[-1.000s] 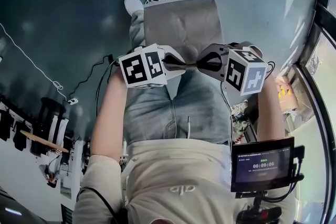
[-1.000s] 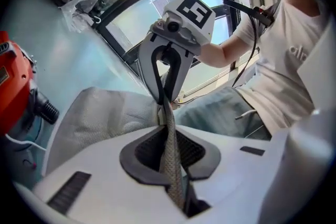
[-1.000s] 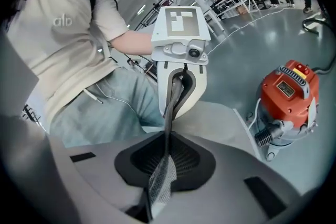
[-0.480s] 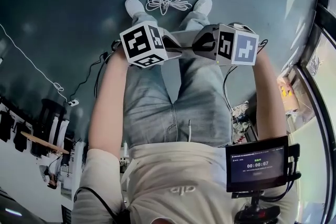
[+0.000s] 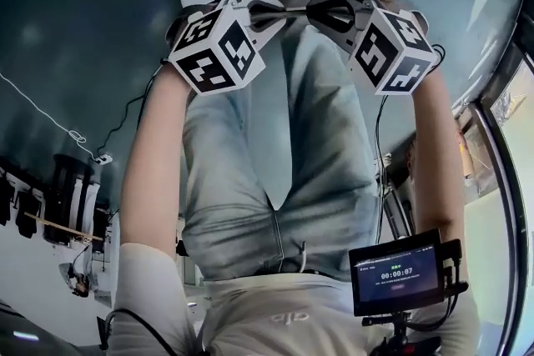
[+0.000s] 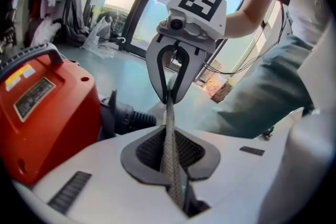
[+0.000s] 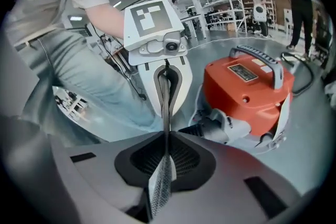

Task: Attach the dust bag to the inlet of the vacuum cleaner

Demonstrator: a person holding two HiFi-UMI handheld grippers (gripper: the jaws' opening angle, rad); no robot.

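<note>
Holding the grey woven fabric dust bag (image 6: 168, 113) stretched by one edge, I have the left gripper (image 5: 265, 11) and the right gripper (image 5: 315, 11) each clamped tight on it, nose to nose, near the black ribbed inlet (image 6: 131, 117) of the red canister vacuum cleaner (image 7: 247, 89). The bag's opening is out of sight, so I'd find it first. Then I'd square it to the inlet and bring both claws in evenly, without twisting the fabric.
</note>
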